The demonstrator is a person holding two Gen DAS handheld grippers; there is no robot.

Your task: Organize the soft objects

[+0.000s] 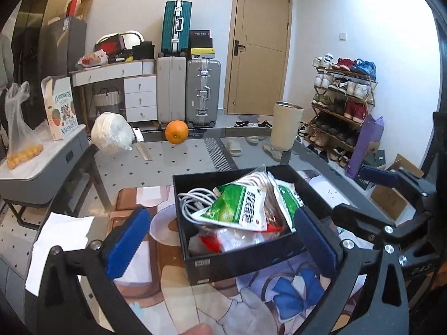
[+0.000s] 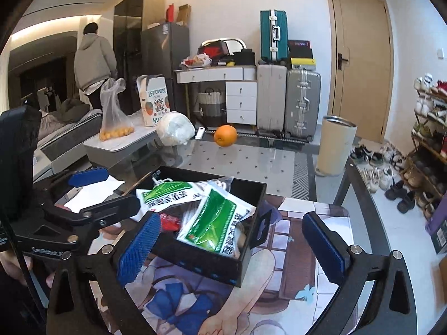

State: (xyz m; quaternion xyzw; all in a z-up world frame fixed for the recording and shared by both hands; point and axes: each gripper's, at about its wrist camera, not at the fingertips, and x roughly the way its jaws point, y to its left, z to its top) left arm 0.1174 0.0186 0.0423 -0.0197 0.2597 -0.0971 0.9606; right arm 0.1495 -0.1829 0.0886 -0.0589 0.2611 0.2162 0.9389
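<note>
A black box (image 1: 240, 262) stands on the picture mat of a glass table, just in front of both grippers. Two green-and-white packets (image 1: 240, 206) lie on top inside it, with a coiled white cable (image 1: 192, 201) at its left and a red-and-white packet (image 1: 223, 240) underneath. My left gripper (image 1: 220, 213) is open, its blue pads on either side of the box's near end, touching nothing. My right gripper (image 2: 230, 219) is open too, spread before the box (image 2: 206, 262) and the packets (image 2: 215, 220). Each gripper shows in the other's view, the right (image 1: 360, 192) and the left (image 2: 103, 191).
An orange (image 1: 176, 135), a white wrapped bundle (image 1: 111, 134) and a cream cylinder (image 1: 286, 128) stand at the table's far edge. White paper (image 1: 61, 240) lies left of the box. A side table holds a bag of small fruit (image 2: 114, 128). A person (image 2: 95, 61) stands far back.
</note>
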